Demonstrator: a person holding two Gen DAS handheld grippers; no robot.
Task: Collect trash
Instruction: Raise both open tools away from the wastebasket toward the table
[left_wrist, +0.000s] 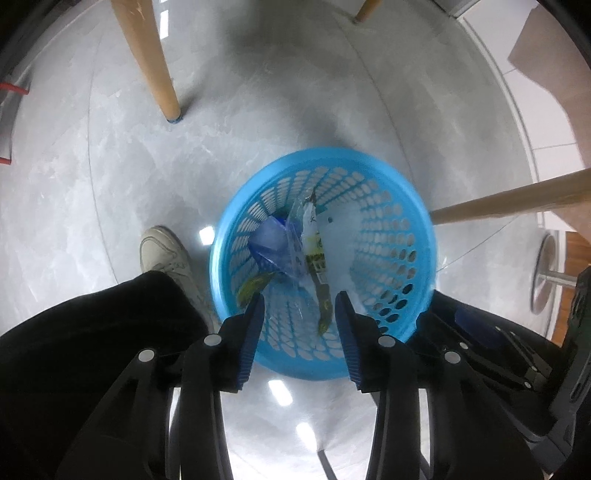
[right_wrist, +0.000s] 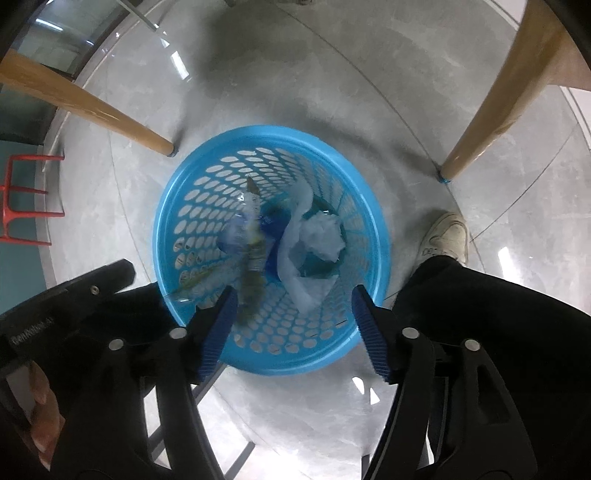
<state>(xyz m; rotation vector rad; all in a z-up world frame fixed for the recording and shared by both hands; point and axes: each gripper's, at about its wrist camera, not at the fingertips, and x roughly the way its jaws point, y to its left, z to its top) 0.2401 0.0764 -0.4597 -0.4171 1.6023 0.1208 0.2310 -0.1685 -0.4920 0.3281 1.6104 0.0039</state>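
A round blue mesh basket (left_wrist: 325, 155) (right_wrist: 273, 131) stands on the grey floor straight below both grippers. It holds a clear wrapper with green and yellow print (left_wrist: 314, 251) (right_wrist: 252, 254), a blue packet (left_wrist: 271, 240) and crumpled white tissue (right_wrist: 319, 236). The printed wrapper looks blurred in both views. My left gripper (left_wrist: 300, 297) hangs over the near rim, open, its blue pads clear of the wrapper seen between them. My right gripper (right_wrist: 293, 291) is open wider above the same rim, with nothing between its pads.
Wooden chair legs (left_wrist: 162, 74) (left_wrist: 509, 201) (right_wrist: 88, 110) (right_wrist: 480, 136) stand around the basket. A person's white shoe (left_wrist: 166, 251) (right_wrist: 445, 232) and black trouser leg (left_wrist: 92, 332) are beside it. A red frame (right_wrist: 22, 199) stands at the far left.
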